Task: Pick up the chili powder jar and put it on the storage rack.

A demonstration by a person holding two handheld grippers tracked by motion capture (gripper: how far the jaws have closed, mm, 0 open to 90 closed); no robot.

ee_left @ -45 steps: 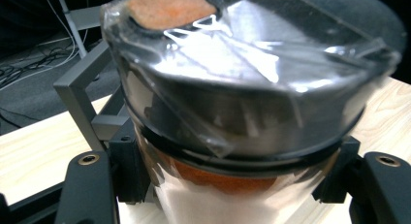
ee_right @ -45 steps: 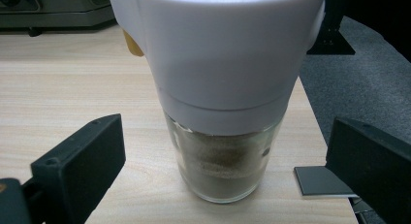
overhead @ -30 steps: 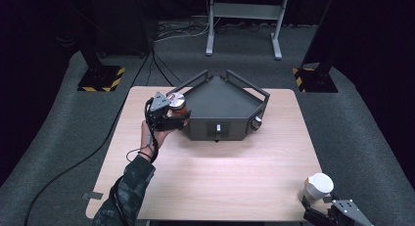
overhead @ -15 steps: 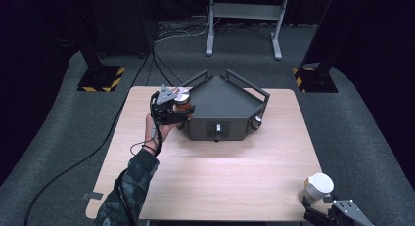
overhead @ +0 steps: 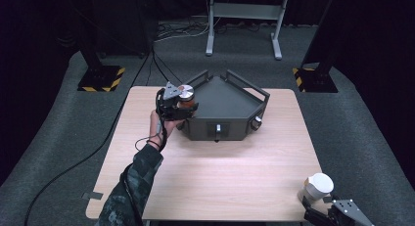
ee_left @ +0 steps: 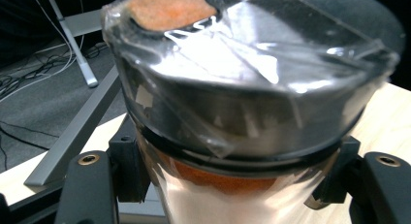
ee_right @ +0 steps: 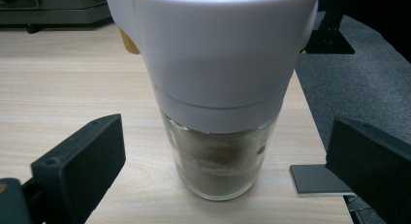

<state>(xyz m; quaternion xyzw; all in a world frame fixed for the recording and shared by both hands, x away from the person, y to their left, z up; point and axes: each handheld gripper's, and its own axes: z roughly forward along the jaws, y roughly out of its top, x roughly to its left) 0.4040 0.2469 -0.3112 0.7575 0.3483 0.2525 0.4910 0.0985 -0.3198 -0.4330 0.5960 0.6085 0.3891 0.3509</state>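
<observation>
Presently the left gripper is gripping a spice jar: in the left gripper view its fingers are pressing on both sides of the jar's clear body, just under the dark lid, which is wrapped in clear film. Orange powder is showing through the glass and at an opening in the lid top. In the high view the jar is being held upright above the bench, right at the left front corner of a dark grey angular tray that is sitting at the far middle of the bench. The person's left hand and patterned sleeve are reaching in from the near edge.

The right gripper is resting at the near right corner with its fingers standing open, clear of a white-capped shaker. That shaker is standing upright on the bench between them, holding a brownish powder in its glass base.
</observation>
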